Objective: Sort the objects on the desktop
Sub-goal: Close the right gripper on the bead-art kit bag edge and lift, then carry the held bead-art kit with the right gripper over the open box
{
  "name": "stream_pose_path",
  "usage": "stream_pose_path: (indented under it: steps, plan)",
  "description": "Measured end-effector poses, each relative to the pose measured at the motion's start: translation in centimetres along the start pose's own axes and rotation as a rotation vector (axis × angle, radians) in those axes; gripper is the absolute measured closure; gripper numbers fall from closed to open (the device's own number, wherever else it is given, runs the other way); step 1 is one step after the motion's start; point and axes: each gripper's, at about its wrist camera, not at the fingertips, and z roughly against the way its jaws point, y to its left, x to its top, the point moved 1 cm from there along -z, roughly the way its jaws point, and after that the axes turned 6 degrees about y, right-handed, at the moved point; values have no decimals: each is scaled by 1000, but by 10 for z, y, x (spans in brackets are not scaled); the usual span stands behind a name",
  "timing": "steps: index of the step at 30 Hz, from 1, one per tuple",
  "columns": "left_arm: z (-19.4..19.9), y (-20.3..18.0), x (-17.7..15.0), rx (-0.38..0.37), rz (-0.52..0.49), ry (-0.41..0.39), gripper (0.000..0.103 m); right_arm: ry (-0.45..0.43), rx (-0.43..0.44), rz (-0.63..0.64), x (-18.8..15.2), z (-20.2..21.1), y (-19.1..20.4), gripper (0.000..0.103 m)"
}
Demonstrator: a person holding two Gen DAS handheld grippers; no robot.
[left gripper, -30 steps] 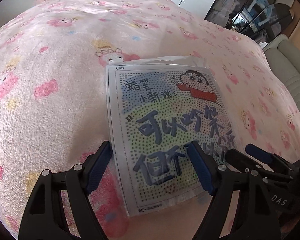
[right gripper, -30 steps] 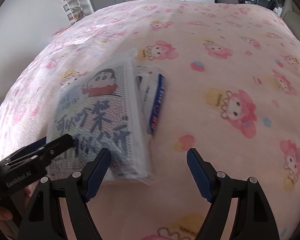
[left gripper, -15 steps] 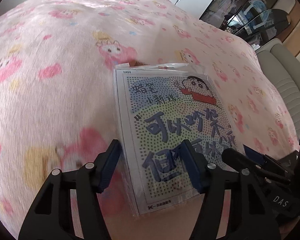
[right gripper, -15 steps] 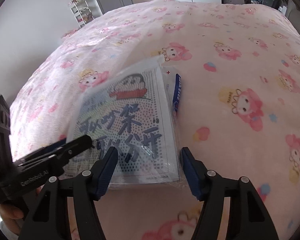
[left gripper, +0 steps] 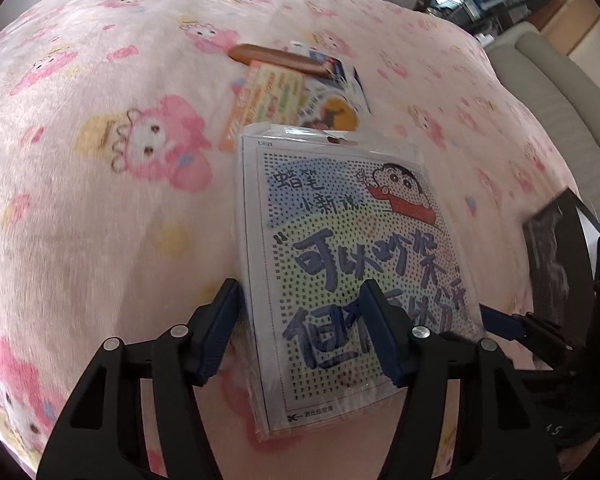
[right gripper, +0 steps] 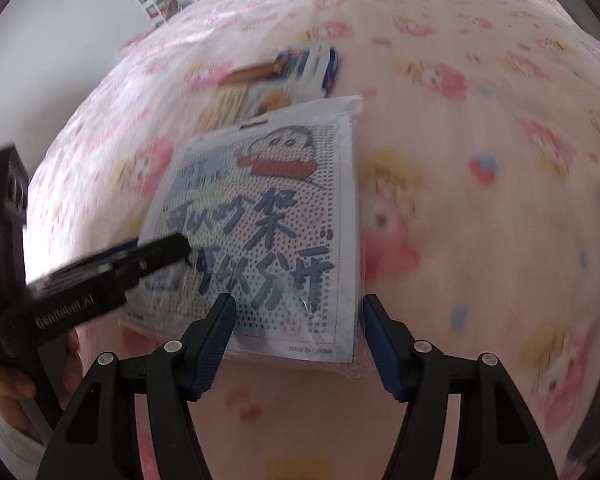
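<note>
- Pink fleece blanket (left gripper: 100,220) printed with cartoon figures fills both wrist views; we see shelving and a pale sofa at the upper right of the left view, and a small rack at the upper left of the right view.
- We see the bagged craft kit (left gripper: 352,264) at the centre of the left view, its lower left part sitting between the blue pads of the left gripper (left gripper: 300,332).
- The left gripper's fingers stand on either side of the kit's left edge and look clamped on it, one pad under the sheet and one over its face.
- In the right view the right gripper (right gripper: 298,340) closes on the kit's lower right corner, with the kit (right gripper: 268,216) between its pads.
- Both grippers hold the kit clear of the blanket, tilted towards the cameras.
- The kit is a flat rectangle in a clear plastic bag, with a dotted grid print, a cartoon boy in a red top at its upper right, large dark blue hand-drawn characters, and small print along the bottom edge.
- Beyond the kit's top edge, in the upper middle of both views, a small pile of items (left gripper: 296,88) lies on the blanket: a brown comb-like piece, an orange box and a blue-edged packet, blurred.
- In the right view the left gripper's black body crosses the lower left of the frame, covering the kit's lower left part, with a hand (right gripper: 8,384) below it.
</note>
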Motion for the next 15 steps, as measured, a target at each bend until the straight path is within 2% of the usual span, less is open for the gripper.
stream_pose_path:
  steps: [4, 8, 11, 15]
  plan:
    - [-3, 9, 5, 10, 7, -1, 41, -7, 7, -30, -2, -1, -10, 42]
    - [-11, 14, 15, 8, 18, -11, 41, -30, 3, -54, 15, -4, -18, 42]
    - [-16, 15, 21, 2, 18, -14, 41, -9, 5, -54, 28, -19, -23, 42]
    - [-24, 10, 23, -16, 11, -3, 40, 3, 57, -59, 40, -29, -27, 42]
